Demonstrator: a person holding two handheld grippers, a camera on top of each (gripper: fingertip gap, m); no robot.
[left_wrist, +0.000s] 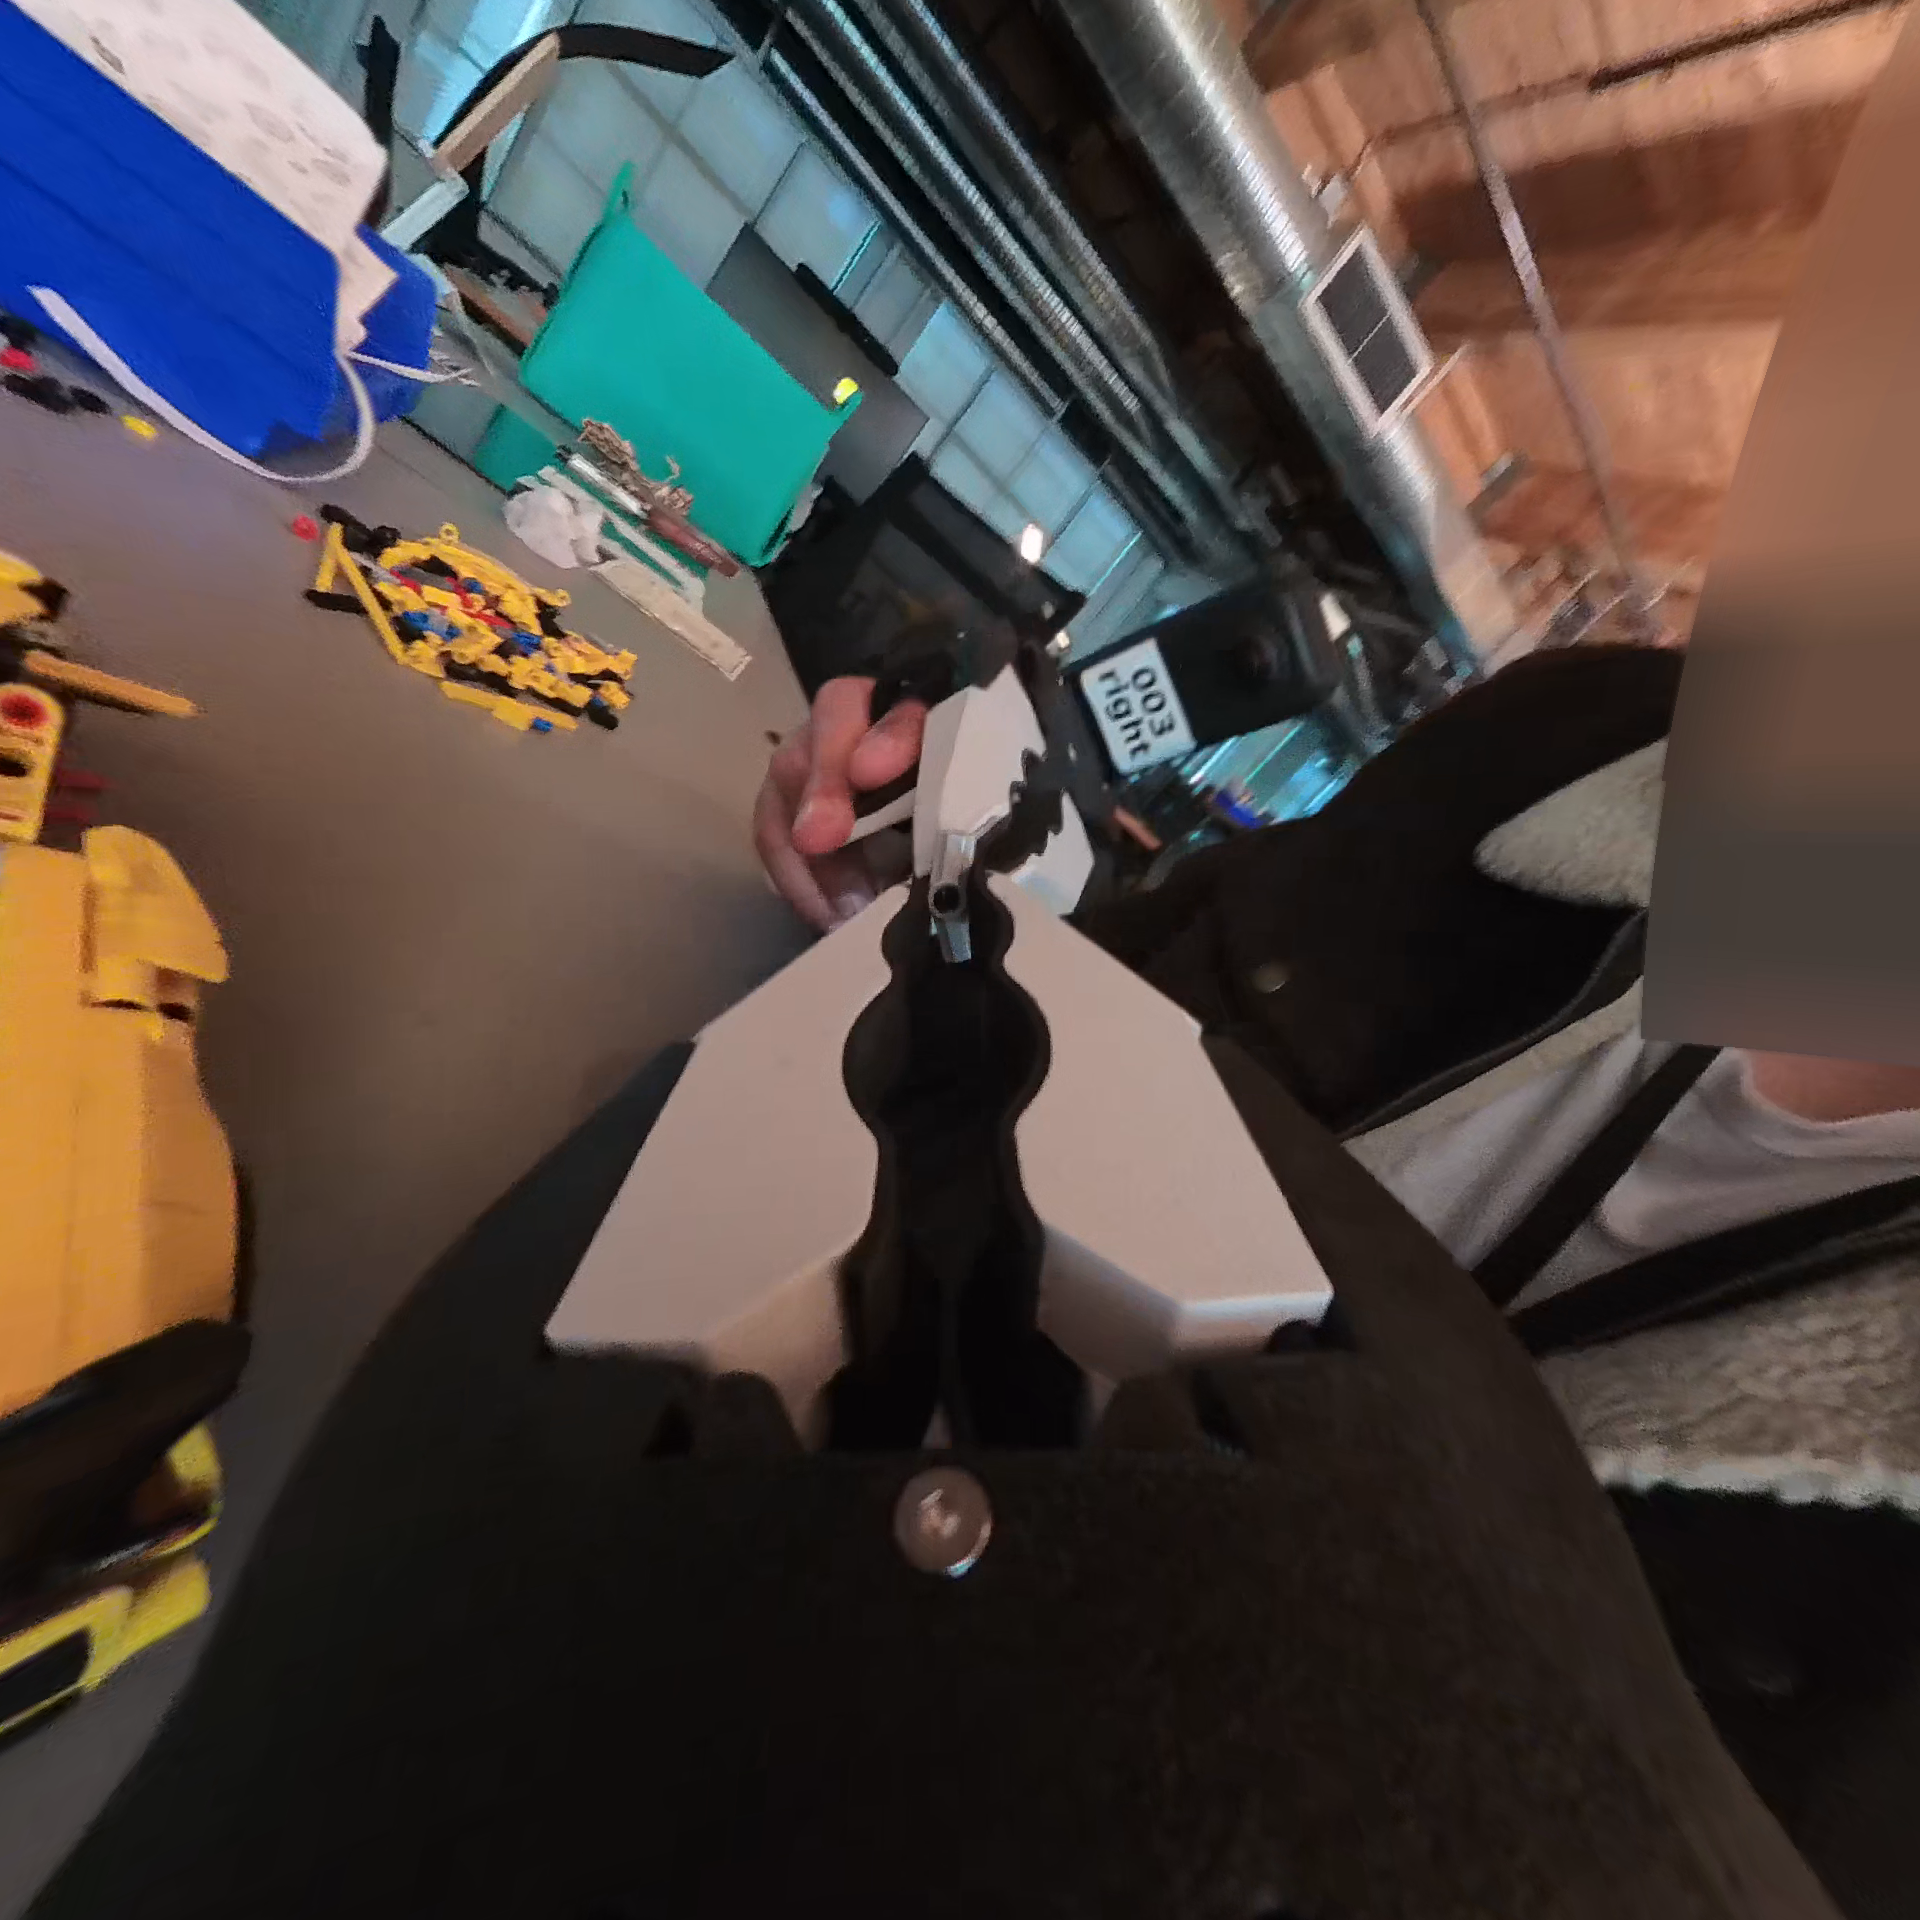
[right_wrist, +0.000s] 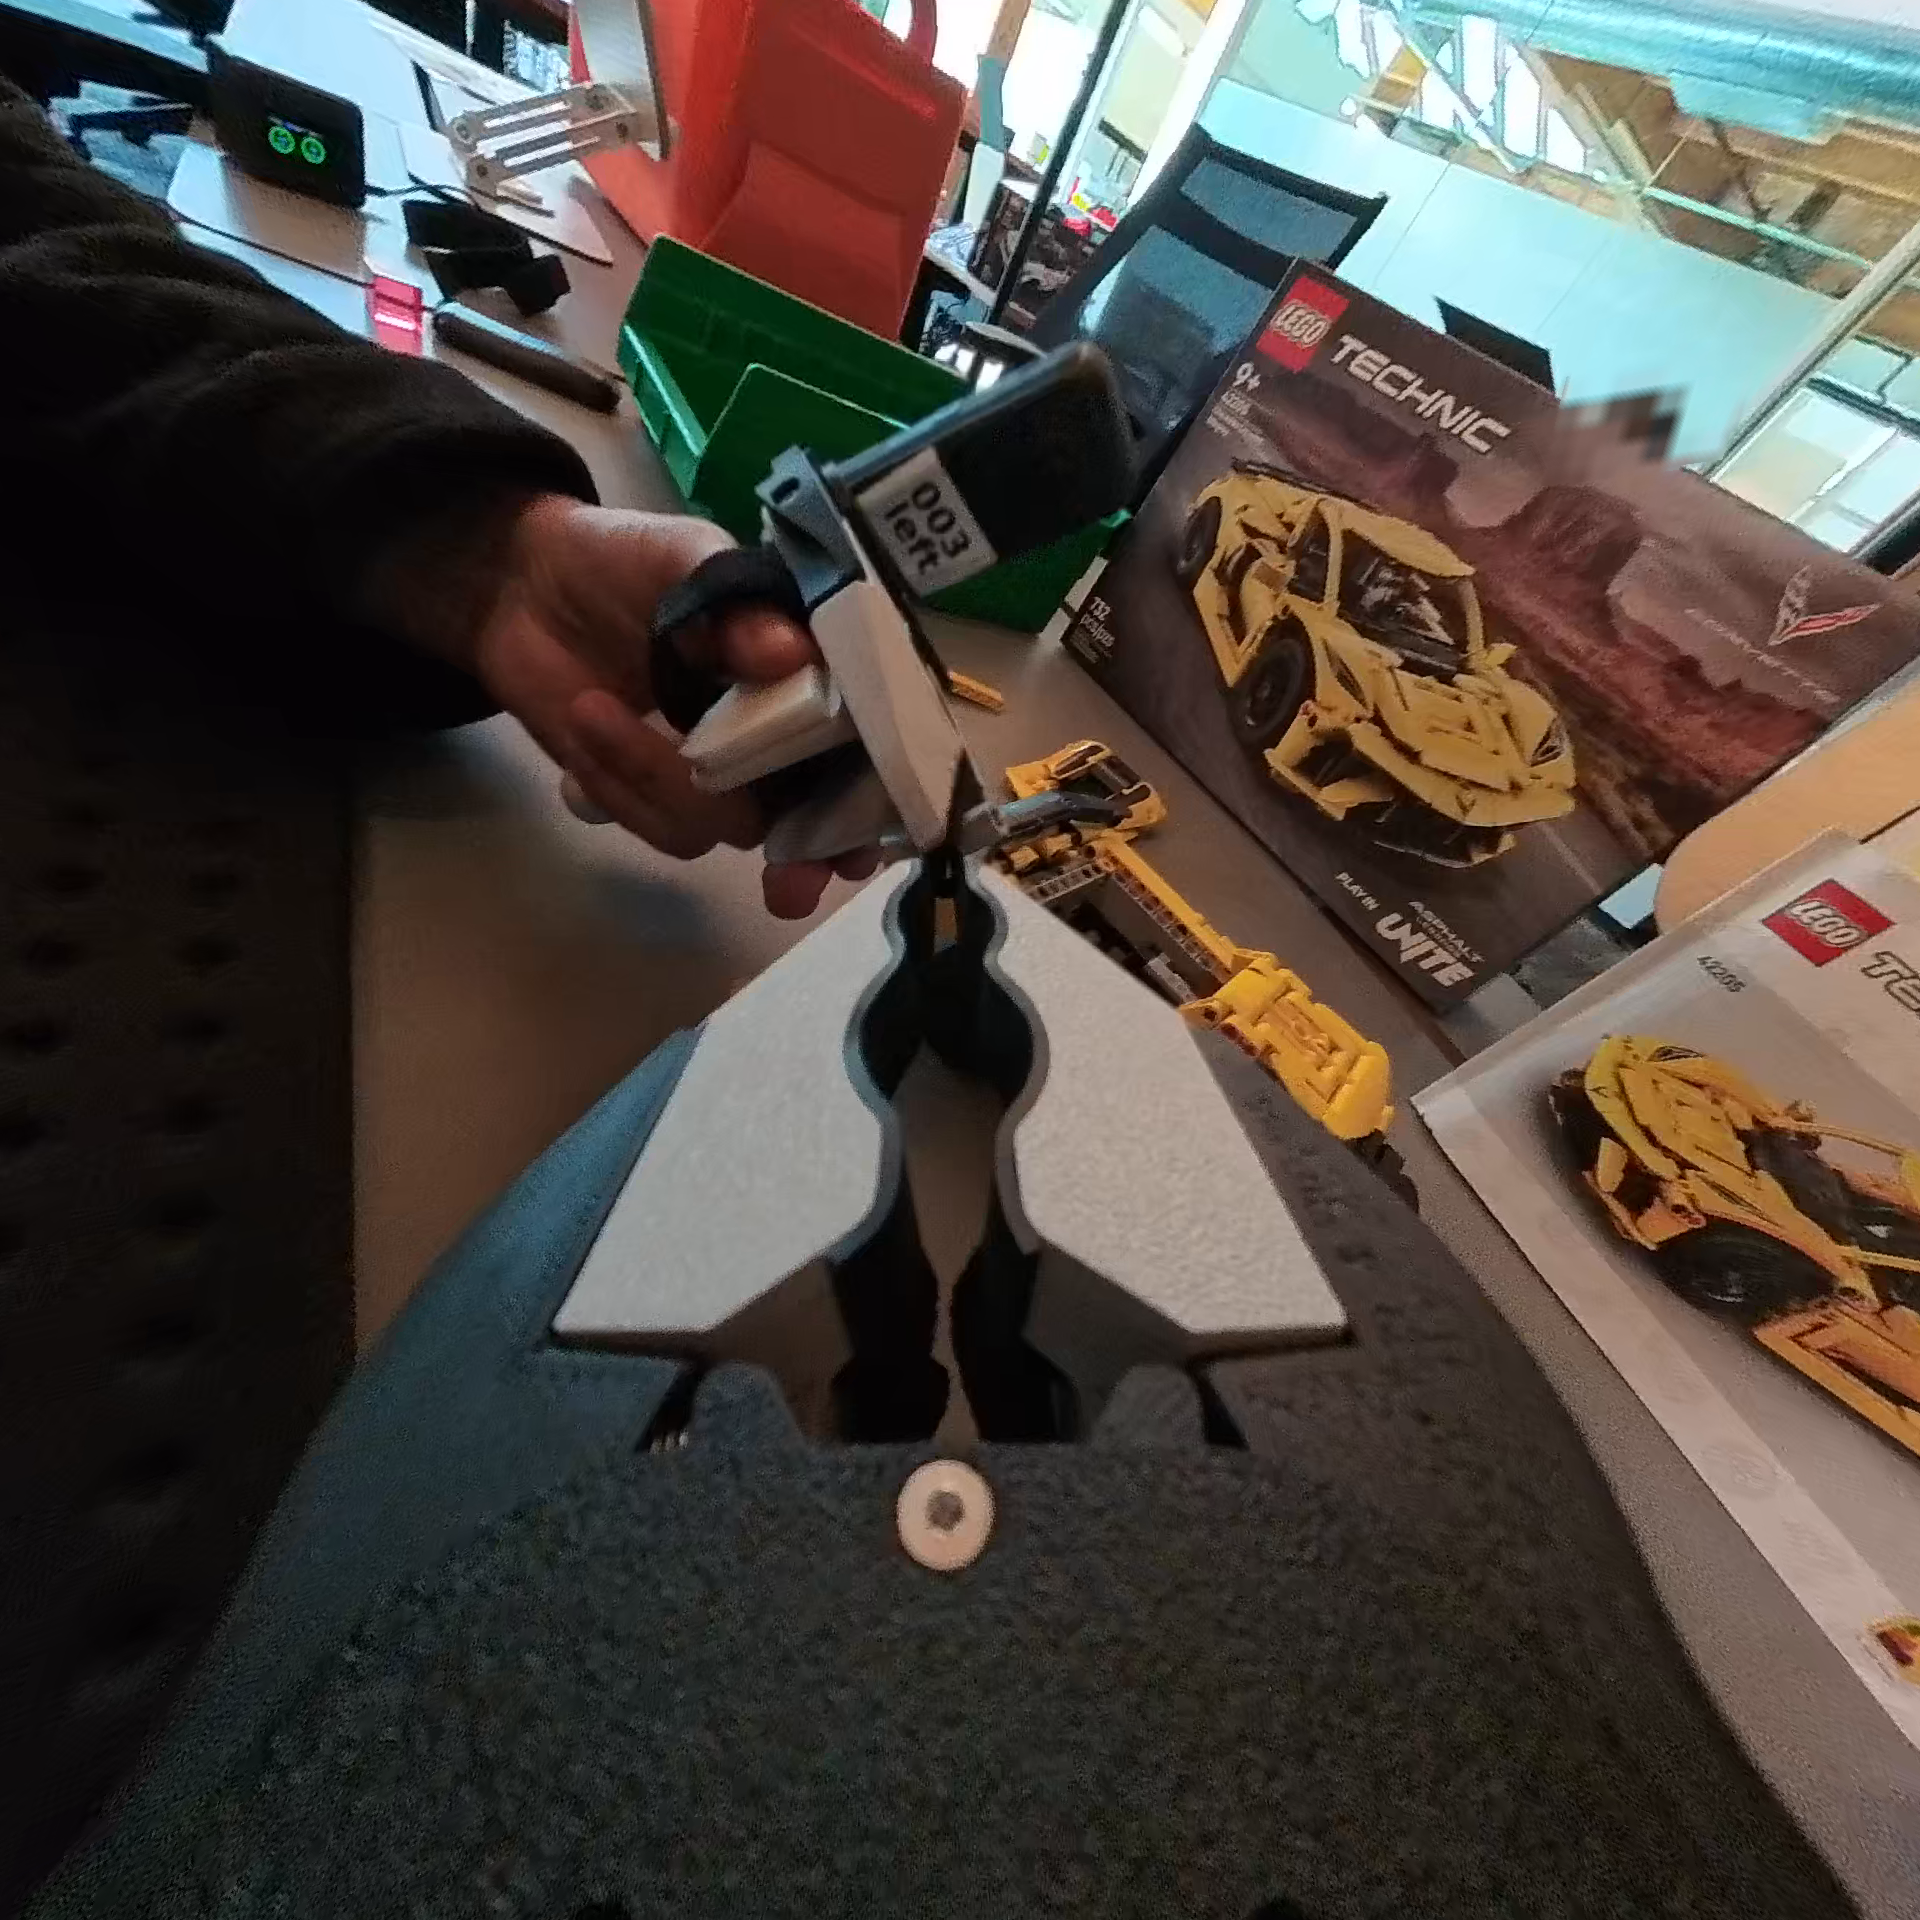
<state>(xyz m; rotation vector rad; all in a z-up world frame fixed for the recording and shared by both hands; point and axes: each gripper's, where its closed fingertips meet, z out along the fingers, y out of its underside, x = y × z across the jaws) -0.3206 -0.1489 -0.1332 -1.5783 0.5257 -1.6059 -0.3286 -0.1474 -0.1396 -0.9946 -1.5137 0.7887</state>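
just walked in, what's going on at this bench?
A person holds both grippers tip to tip above the table. The left gripper is shut on a small grey piece; the right gripper meets it, jaws nearly closed, grasp unclear. A partly built yellow brick car, its box and the instruction booklet lie around them.

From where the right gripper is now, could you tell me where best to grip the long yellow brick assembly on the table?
Probably take the yellow assembly by its slim straight beam, from above, fingers across its width; its near end is a wider block. The left gripper is shut on a small grey part.
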